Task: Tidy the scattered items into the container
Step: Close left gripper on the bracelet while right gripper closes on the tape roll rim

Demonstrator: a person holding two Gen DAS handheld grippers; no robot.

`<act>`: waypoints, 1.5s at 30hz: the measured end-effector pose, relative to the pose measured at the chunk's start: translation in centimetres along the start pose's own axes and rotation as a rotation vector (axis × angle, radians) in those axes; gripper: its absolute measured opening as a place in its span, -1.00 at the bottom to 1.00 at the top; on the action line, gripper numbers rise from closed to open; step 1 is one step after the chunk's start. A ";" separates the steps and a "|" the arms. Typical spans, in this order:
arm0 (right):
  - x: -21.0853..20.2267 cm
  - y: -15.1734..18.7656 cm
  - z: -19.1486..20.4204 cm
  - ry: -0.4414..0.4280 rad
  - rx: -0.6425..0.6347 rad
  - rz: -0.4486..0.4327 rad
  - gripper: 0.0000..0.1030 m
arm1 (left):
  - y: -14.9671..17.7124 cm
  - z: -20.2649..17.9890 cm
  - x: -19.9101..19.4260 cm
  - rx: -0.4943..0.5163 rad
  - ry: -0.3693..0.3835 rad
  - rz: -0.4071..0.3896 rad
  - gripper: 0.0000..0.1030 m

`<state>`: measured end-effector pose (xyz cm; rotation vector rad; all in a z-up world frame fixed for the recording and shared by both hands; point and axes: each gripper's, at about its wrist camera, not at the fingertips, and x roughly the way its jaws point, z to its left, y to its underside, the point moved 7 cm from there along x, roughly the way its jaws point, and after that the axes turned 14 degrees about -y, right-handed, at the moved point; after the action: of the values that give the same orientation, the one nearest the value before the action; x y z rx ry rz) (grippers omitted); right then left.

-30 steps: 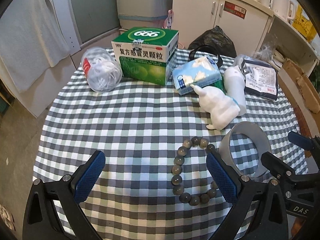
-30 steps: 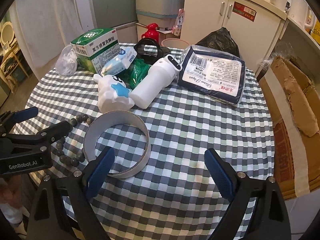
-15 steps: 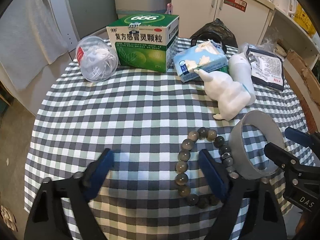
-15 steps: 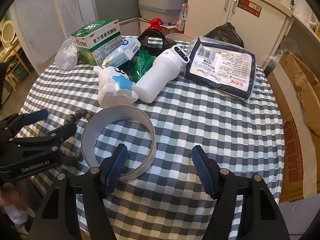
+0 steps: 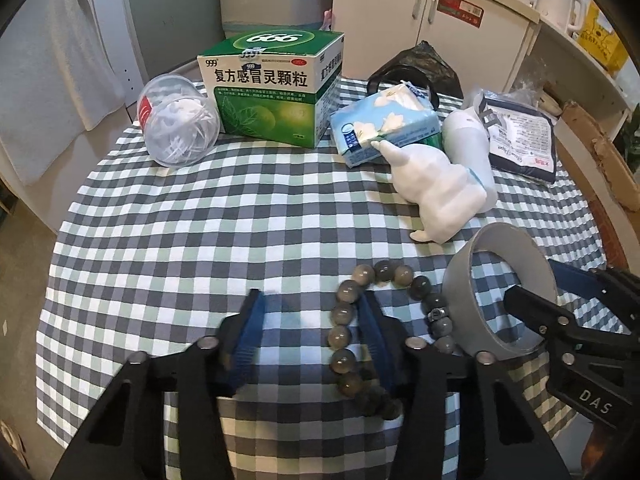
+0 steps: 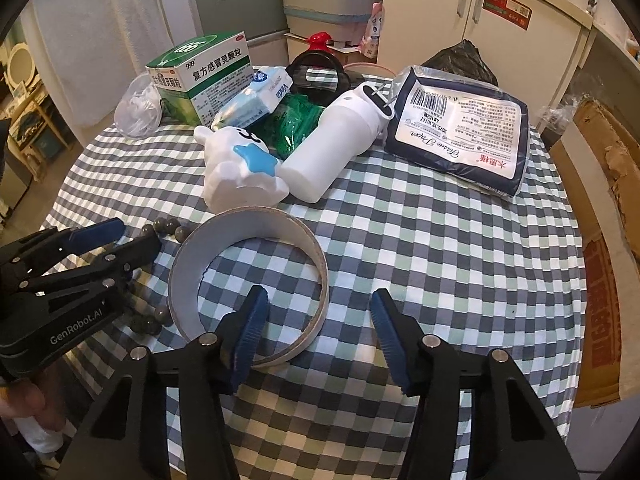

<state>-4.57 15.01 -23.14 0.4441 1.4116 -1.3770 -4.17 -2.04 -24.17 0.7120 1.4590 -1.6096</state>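
Note:
A bracelet of grey-green beads lies on the chequered tablecloth. My left gripper is open over it: its right finger sits inside the loop, and the loop's left side lies between the fingers. Touching the bracelet on the right is a grey tape roll, lying flat. My right gripper is open with its left finger inside the tape roll, so the roll's near wall lies between the fingers. Neither gripper clamps anything. A black handled rim shows at the back; most of it is hidden.
Toward the back of the round table are a white plush toy, a white bottle, a navy paper pack, a tissue pack, a green medicine box and a clear tub. Cabinets stand behind. A hand holds the left gripper.
Both grippers moved forward and their jaws narrowed. The left one's right finger now sits inside the bracelet loop. The right one's left finger now sits inside the tape roll.

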 end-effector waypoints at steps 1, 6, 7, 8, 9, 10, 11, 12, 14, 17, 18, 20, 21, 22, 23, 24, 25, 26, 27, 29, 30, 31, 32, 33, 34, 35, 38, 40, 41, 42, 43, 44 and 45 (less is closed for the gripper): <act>0.0 0.0 0.0 0.000 0.001 0.001 0.01 | 0.0 -0.1 -0.2 0.002 0.004 0.001 -0.37; 0.3 0.0 0.2 -0.017 0.003 0.003 -0.15 | -0.1 -0.9 -0.6 0.029 0.036 0.003 -0.72; 0.4 0.0 0.2 -0.020 0.003 0.004 -0.18 | -0.2 -1.0 -0.5 0.030 0.040 0.004 -0.73; 0.5 0.0 0.3 -0.023 0.002 0.006 -0.24 | -0.3 -1.0 -0.5 0.027 0.045 0.006 -0.74; 0.6 0.0 0.3 -0.028 0.001 0.008 -0.32 | -0.4 -1.0 -0.5 0.022 0.050 0.007 -0.75; 0.6 0.1 0.4 -0.034 0.001 0.008 -0.35 | -0.4 -0.9 -0.5 0.017 0.055 0.007 -0.77; 0.6 0.1 0.5 -0.039 -0.001 0.007 -0.49 | -0.5 -0.9 -0.5 0.013 0.060 0.008 -0.78; 0.6 0.0 0.5 -0.037 -0.003 0.005 -0.66 | -0.5 -0.8 -0.5 0.010 0.064 0.008 -0.78; 0.4 0.0 0.5 -0.049 -0.001 -0.002 -0.81 | -0.4 -0.6 -0.7 0.004 0.072 0.006 -0.78; 0.1 -0.1 0.5 -0.077 0.004 -0.016 -0.88 | -0.7 -0.4 -1.1 -0.005 0.084 -0.002 -0.78; 0.0 -0.1 0.5 -0.082 0.005 -0.020 -0.88 | -0.6 -0.3 -1.3 -0.006 0.086 -0.007 -0.78; -0.2 -0.2 0.3 -0.086 0.008 -0.027 -0.88 | -0.7 -0.2 -1.6 -0.008 0.089 -0.016 -0.78; -0.4 -0.3 0.2 -0.088 0.009 -0.032 -0.88 | -0.8 -0.2 -1.8 -0.008 0.090 -0.019 -0.78; -0.6 -0.3 0.1 -0.091 0.011 -0.039 -0.88 | -0.9 -0.3 -2.0 -0.009 0.090 -0.024 -0.78; -0.9 -0.4 0.0 -0.093 0.013 -0.048 -0.88 | -1.0 -0.3 -2.3 -0.011 0.091 -0.030 -0.78; -1.1 -0.4 0.0 -0.093 0.015 -0.057 -0.88 | -1.2 -0.3 -2.5 -0.010 0.092 -0.036 -0.78; -1.4 -0.5 -0.1 -0.093 0.016 -0.065 -0.88 | -1.4 -0.3 -2.7 -0.008 0.093 -0.043 -0.78; -1.7 -0.6 -0.3 -0.093 0.019 -0.073 -0.88 | -1.6 -0.4 -3.1 -0.005 0.094 -0.052 -0.78; -2.1 -0.7 -0.4 -0.092 0.022 -0.081 -0.88 | -1.8 -0.4 -3.4 -0.003 0.093 -0.061 -0.78; -2.8 -0.8 -0.7 -0.091 0.025 -0.099 -0.88 | -2.1 -0.6 -4.2 -0.001 0.096 -0.077 -0.78; -3.1 -0.8 -0.8 -0.092 0.027 -0.107 -0.88 | -2.2 -0.6 -4.5 -0.001 0.098 -0.085 -0.78; -3.4 -0.9 -0.9 -0.093 0.029 -0.115 -0.88 | -2.4 -0.6 -4.9 0.000 0.100 -0.093 -0.78; -3.8 -1.0 -1.0 -0.093 0.031 -0.124 -0.88 | -2.6 -0.7 -5.3 0.002 0.102 -0.103 -0.78; -4.1 -1.1 -1.0 -0.094 0.033 -0.133 -0.88 | -2.8 -0.9 -5.7 0.005 0.104 -0.110 -0.78; -4.5 -1.2 -1.1 -0.093 0.033 -0.140 -0.88 | -3.0 -1.0 -6.0 0.008 0.106 -0.117 -0.78; -4.8 -1.3 -1.2 -0.091 0.033 -0.148 -0.88 | -3.2 -1.2 -6.5 0.011 0.108 -0.126 -0.78; -5.8 -1.5 -1.4 -0.090 0.037 -0.172 -0.88 | -3.8 -1.7 -7.6 0.014 0.117 -0.148 -0.78; -6.7 -1.8 -1.6 -0.087 0.038 -0.187 -0.88 | -4.2 -2.1 -8.4 0.017 0.122 -0.163 -0.78; -7.2 -1.9 -1.8 -0.085 0.039 -0.195 -0.88 | -4.5 -2.3 -8.8 0.020 0.123 -0.171 -0.78; -7.7 -2.0 -2.0 -0.082 0.039 -0.203 -0.88 | -4.7 -2.5 -9.2 0.021 0.126 -0.180 -0.78; -8.1 -2.1 -2.1 -0.080 0.039 -0.210 -0.88 | -4.9 -2.6 -9.6 0.022 0.130 -0.188 -0.78; -8.5 -2.3 -2.3 -0.077 0.040 -0.216 -0.88 | -5.2 -2.8 -10.2 0.023 0.135 -0.197 -0.78; -8.9 -2.4 -2.5 -0.075 0.041 -0.223 -0.88 | -5.5 -3.0 -10.6 0.025 0.139 -0.206 -0.78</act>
<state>-4.29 20.10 -15.04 0.2638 1.4054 -1.5871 -3.96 3.00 -12.91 0.7187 1.6607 -1.7655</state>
